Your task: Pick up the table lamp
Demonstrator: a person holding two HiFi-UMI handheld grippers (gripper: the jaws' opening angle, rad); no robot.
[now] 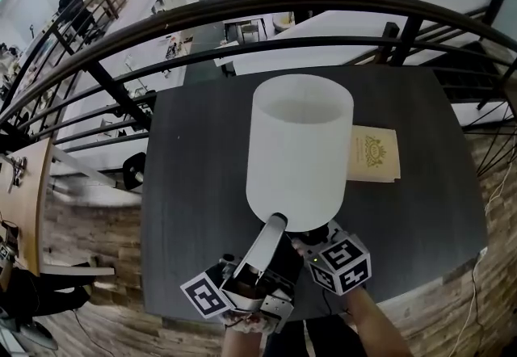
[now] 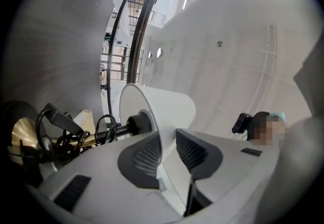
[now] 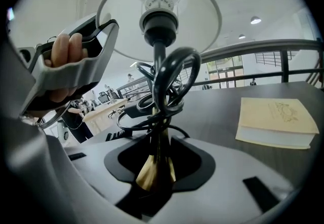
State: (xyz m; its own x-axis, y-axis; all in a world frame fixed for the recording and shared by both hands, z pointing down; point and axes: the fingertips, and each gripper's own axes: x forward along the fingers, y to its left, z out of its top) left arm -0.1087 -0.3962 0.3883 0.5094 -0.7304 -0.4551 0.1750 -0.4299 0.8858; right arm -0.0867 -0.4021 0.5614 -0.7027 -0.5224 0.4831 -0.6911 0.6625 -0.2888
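The table lamp's white cylindrical shade [image 1: 299, 149] stands upright in the middle of the dark table [image 1: 194, 186]. My left gripper [image 1: 276, 223] reaches up to the shade's lower near rim. In the left gripper view the thin shade wall [image 2: 167, 109] runs between the two pads, left gripper [image 2: 166, 153] open around it. My right gripper [image 1: 317, 241] is tucked under the shade. Its jaws stand either side of the brass stem [image 3: 156, 167], right gripper [image 3: 158, 170] open with gaps at both pads. A black cord [image 3: 169, 78] is coiled round the stem below the socket [image 3: 159, 20].
A cream book [image 1: 373, 153] lies flat on the table right of the lamp, also in the right gripper view as the book [image 3: 276, 121]. A dark railing [image 1: 242, 4] curves behind the table, with a drop to a lower floor beyond. The table's near edge lies just behind my grippers.
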